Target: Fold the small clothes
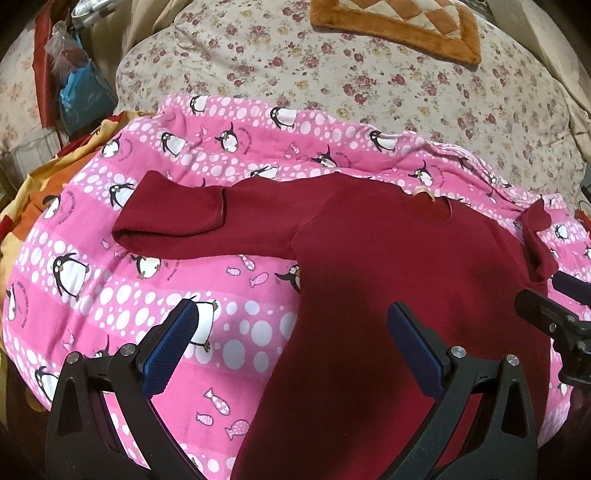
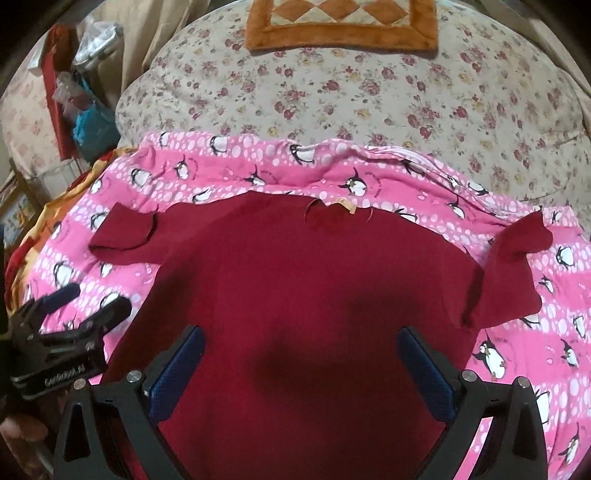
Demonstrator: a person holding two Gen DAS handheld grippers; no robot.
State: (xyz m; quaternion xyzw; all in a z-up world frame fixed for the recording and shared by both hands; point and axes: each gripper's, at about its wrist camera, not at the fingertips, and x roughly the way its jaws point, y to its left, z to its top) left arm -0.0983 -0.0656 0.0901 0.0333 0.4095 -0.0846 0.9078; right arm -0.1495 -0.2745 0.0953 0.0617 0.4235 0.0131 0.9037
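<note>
A dark red long-sleeved top [image 1: 388,266] [image 2: 295,280] lies flat, neck away from me, on a pink penguin-print blanket [image 1: 147,295] [image 2: 221,166]. Its left sleeve [image 1: 177,218] [image 2: 122,232] stretches out with the cuff doubled back. The right sleeve [image 2: 509,269] is bent and crumpled. My left gripper [image 1: 291,314] hovers open over the top's left edge, one blue pad above the blanket, one above the cloth. My right gripper [image 2: 301,339] hangs open over the middle of the top. Nothing sits between either pair of fingers.
A floral quilt [image 1: 369,74] [image 2: 369,92] rises behind the blanket, with an orange-bordered patchwork mat [image 1: 399,26] [image 2: 343,26] on it. Bags and clutter [image 1: 74,85] stand at the far left. Orange-yellow fabric [image 1: 33,192] sticks out under the blanket's left side.
</note>
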